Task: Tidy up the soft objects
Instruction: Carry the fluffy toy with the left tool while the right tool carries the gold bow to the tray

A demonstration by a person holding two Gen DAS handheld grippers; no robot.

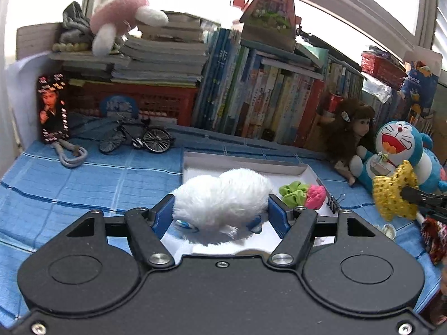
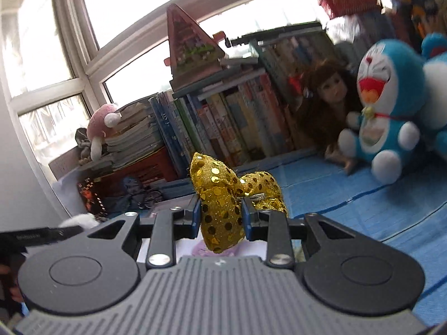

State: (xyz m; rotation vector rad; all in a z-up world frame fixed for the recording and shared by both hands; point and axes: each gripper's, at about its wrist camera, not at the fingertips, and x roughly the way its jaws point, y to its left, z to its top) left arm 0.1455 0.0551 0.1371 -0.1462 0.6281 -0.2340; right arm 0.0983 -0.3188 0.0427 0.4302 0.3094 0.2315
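While the left tool (image 1: 220,212) clamps its blue pads on a fluffy white plush (image 1: 223,195), that plush hangs over the near end of a shallow white box (image 1: 245,162) lying on the blue-clothed worktop (image 1: 83,173). Inside the box, just right of the plush, lie a green scrunchie (image 1: 293,192) and a pink one (image 1: 315,196), touching each other. The right tool (image 2: 220,217) is closed on a gold sequinned bow (image 2: 223,195), held above the worktop; in the left wrist view the same bow shows at the right, beside the box. Behind it a blue cat plush (image 2: 385,106) and a brown-haired doll (image 2: 329,92) sit against a row of books (image 2: 223,120). Farther left, a small model bicycle (image 1: 137,139) stands on the cloth, and a pink mushroom plush (image 1: 120,16) rests on stacked books.
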